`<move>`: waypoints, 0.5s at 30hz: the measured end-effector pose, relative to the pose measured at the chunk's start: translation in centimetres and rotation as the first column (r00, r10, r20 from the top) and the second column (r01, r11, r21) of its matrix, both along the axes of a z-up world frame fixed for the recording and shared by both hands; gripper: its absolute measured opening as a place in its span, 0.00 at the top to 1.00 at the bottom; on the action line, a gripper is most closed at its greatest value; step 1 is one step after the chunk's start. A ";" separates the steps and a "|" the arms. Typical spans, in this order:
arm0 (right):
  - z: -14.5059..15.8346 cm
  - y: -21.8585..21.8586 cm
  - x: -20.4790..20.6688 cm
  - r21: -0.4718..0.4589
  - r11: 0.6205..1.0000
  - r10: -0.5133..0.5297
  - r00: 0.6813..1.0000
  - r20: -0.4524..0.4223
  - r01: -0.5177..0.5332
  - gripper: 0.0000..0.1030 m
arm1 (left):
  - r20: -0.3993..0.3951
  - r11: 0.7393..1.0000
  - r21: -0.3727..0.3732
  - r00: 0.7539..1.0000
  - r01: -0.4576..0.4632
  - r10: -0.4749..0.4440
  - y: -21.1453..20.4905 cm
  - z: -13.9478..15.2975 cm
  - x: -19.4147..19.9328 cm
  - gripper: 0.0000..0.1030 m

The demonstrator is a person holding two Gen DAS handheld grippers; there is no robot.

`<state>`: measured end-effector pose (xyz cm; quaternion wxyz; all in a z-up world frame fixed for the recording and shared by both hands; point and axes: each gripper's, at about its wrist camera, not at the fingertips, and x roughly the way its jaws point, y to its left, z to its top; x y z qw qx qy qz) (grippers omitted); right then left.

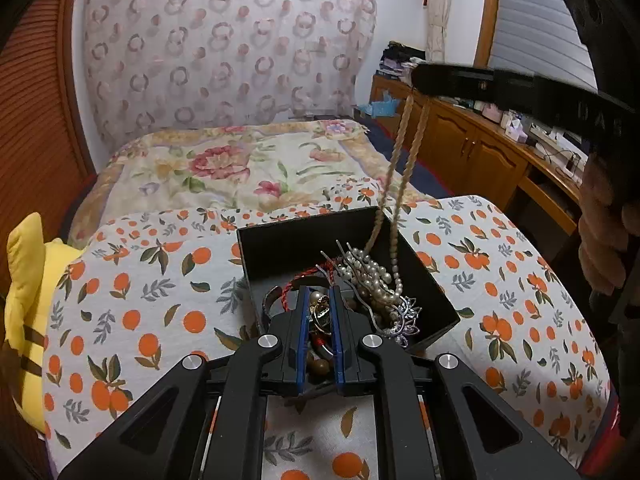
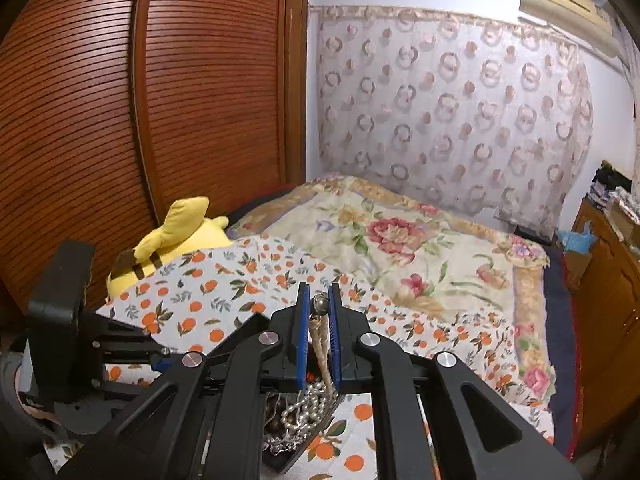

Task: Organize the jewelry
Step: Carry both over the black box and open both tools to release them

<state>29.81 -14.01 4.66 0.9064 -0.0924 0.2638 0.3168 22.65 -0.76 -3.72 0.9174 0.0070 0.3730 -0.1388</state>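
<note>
A black open box (image 1: 304, 236) sits on the orange-print cloth (image 1: 152, 292) and holds a tangle of jewelry: pearl strands (image 1: 372, 276), a red cord bracelet (image 1: 296, 282), a silver ornament (image 1: 406, 320). My left gripper (image 1: 320, 300) is low over the box's near side, jaws narrowed around a gold ring piece (image 1: 321, 312). My right gripper (image 2: 319, 298) is shut on the clasp of a beige twisted bead necklace (image 2: 320, 344) and holds it high; in the left wrist view the necklace (image 1: 404, 152) hangs down into the box.
A bed with a floral blanket (image 1: 240, 164) lies behind the cloth. A yellow plush toy (image 1: 24, 280) sits at the left. Wooden cabinets (image 1: 472, 148) line the right wall. A wooden slatted wardrobe (image 2: 120, 100) stands at the left.
</note>
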 end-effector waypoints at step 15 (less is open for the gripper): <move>-2.1 -1.0 -0.8 0.014 1.000 0.001 0.998 -0.068 0.000 0.61 | 0.018 1.000 0.001 1.000 -0.016 0.016 0.3 0.0 -0.9 0.71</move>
